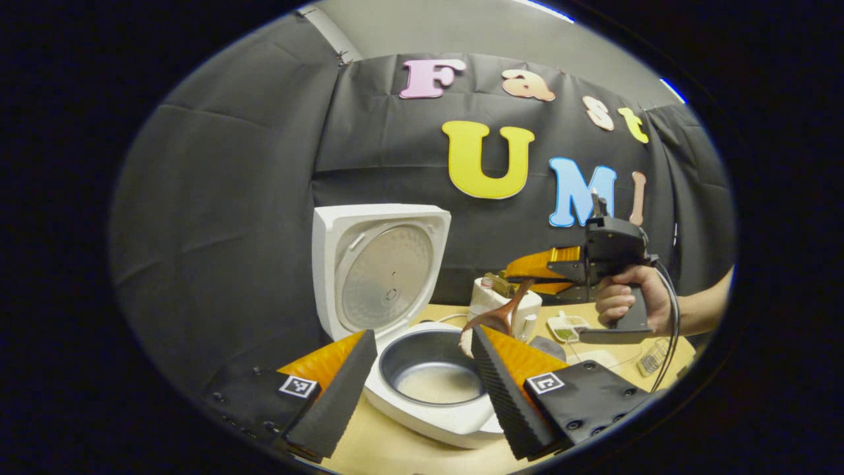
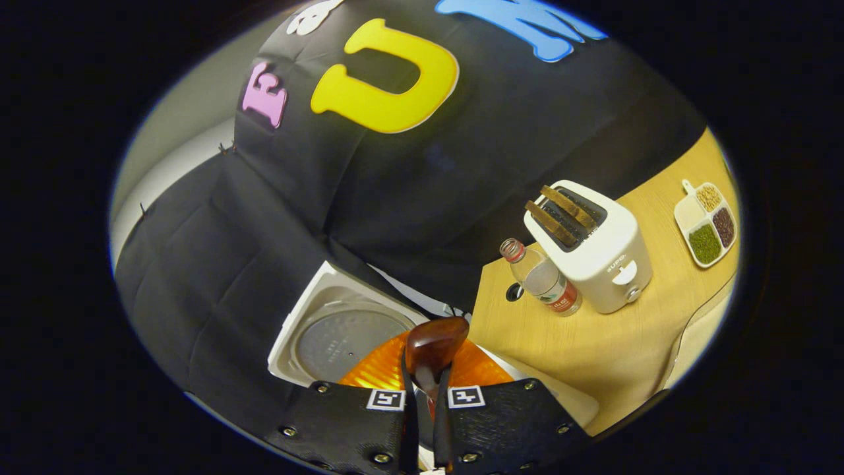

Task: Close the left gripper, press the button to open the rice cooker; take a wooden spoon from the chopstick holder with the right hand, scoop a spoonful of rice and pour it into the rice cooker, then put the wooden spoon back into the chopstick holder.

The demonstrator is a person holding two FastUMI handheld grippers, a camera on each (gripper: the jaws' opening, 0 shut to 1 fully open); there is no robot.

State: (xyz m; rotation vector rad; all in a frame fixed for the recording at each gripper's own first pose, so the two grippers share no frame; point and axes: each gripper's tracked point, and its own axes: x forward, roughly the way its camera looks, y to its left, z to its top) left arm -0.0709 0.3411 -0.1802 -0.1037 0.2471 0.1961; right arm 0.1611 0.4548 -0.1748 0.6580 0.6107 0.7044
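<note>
- Rice cooker (image 1: pixel 422 369) at centre-bottom of left gripper view, lid (image 1: pixel 379 267) standing open behind it; inner pot (image 1: pixel 435 369) w/ a thin layer of rice at the bottom.
- Left gripper (image 1: pixel 422 376): fingers spread wide, nothing between them, framing the pot.
- Right gripper (image 2: pixel 425 396): fingers pressed onto the wooden spoon (image 2: pixel 432 346) handle, bowl end sticking up at lower centre of right gripper view.
- In left gripper view the spoon bowl sits over the pot's right rim; hand (image 1: pixel 626 300) holds that gripper at mid-right.
- Toaster (image 2: pixel 590 247), bottle (image 2: pixel 544 277) & divided dish (image 2: pixel 707 223) on tabletop (image 2: pixel 593 349), right side of right gripper view.
</note>
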